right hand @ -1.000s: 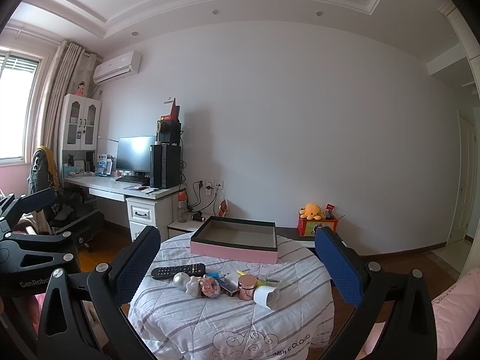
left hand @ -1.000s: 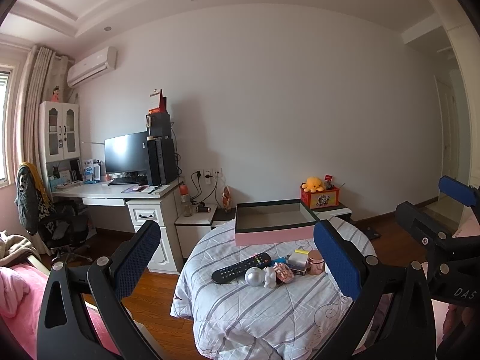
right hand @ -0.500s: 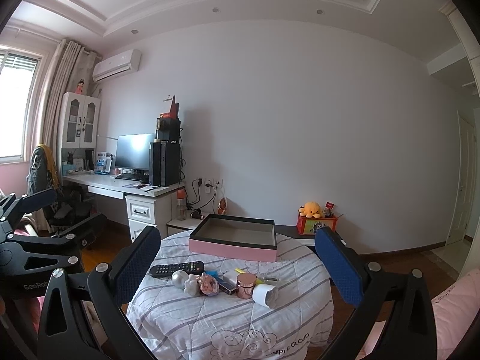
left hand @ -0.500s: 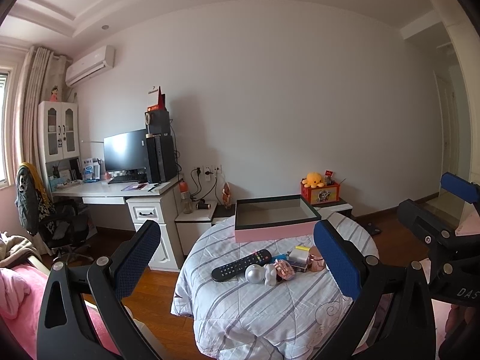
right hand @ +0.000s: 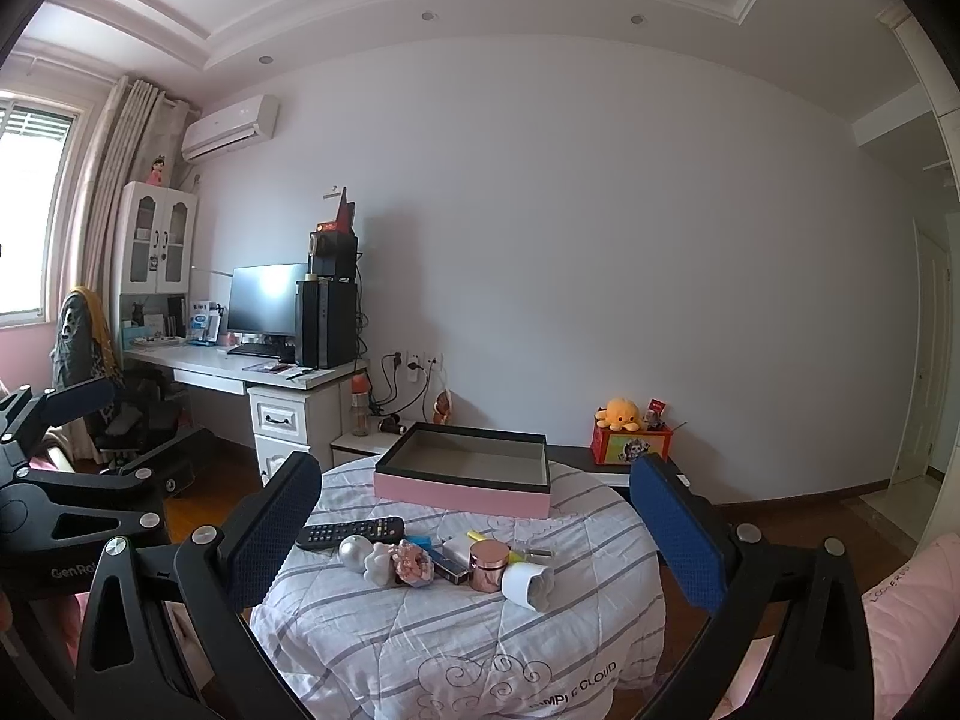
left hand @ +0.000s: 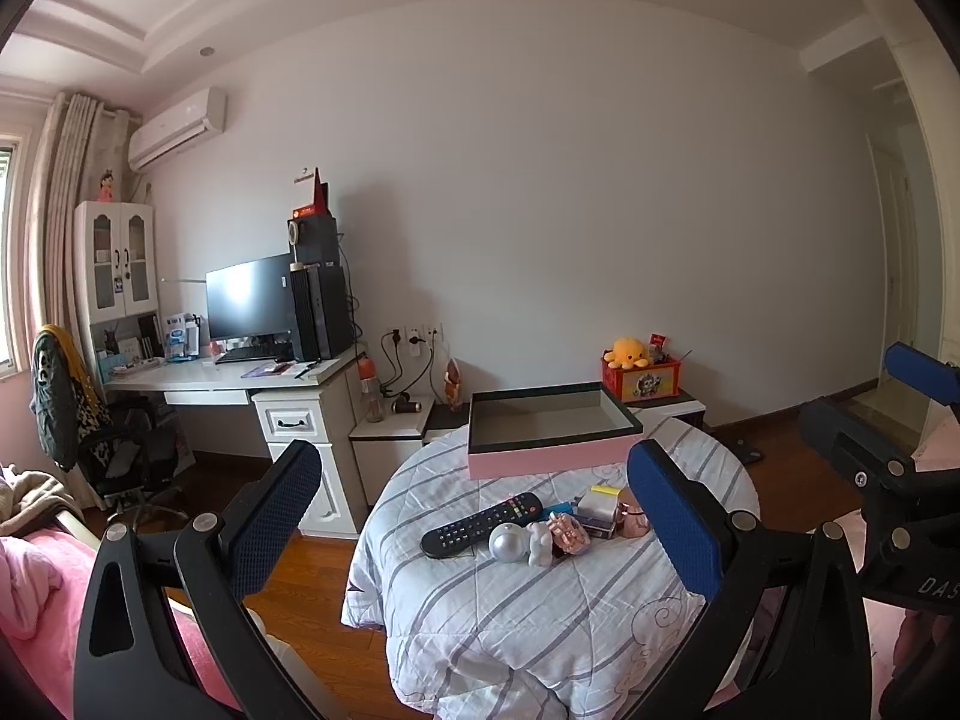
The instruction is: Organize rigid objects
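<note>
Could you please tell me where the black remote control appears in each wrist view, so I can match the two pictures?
Left wrist view: the remote control lies just below centre, leftmost of the clutter.
Right wrist view: the remote control lies left of centre, beside the left finger pad.
Shared landmark: the pink box behind it.

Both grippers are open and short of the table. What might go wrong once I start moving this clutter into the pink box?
1. The items sit tightly bunched: closing on the silver ball could nudge the white figurine beside it, and the ball may roll.
2. The white cup lies on its side toward the cloth's front, so a bump may send it off.
3. The quilted cloth may drag under the remote.
</note>
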`<state>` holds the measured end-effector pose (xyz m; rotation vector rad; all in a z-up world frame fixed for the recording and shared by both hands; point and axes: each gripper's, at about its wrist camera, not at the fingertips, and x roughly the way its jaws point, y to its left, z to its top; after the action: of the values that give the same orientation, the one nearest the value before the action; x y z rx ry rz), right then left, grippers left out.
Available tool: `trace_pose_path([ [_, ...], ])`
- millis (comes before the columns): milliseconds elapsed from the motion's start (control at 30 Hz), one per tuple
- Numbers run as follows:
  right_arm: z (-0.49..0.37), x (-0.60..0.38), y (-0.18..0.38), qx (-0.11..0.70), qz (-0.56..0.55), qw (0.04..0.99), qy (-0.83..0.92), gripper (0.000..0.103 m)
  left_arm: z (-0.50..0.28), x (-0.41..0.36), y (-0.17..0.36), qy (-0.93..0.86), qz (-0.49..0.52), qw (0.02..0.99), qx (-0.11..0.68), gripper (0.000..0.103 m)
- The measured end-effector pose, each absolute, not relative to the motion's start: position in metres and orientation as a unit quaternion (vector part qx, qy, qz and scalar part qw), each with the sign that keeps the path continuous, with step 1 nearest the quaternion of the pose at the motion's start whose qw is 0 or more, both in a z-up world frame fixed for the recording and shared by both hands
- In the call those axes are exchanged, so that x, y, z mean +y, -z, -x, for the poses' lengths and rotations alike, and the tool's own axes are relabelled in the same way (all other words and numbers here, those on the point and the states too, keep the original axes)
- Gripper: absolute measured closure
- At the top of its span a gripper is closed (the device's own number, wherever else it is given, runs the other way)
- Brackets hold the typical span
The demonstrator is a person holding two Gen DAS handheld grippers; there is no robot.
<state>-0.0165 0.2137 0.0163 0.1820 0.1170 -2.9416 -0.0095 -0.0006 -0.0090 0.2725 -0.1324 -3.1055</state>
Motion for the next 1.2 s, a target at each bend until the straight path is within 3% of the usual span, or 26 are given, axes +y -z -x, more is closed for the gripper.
trace_pose_path([
  [600, 0.040, 0.228, 0.002, 0.028, -0.086, 0.074, 0.993, 0.000, 0.041, 0.002, 0.027, 0.992, -0.119, 0.008, -0.048, 0.000],
  [1200, 0.185, 0.257, 0.134, 0.008, -0.271, 0.053, 0.961, 0.000, 0.176, -0.020, 0.149, 0.957, -0.290, 0.006, -0.012, 0.000],
])
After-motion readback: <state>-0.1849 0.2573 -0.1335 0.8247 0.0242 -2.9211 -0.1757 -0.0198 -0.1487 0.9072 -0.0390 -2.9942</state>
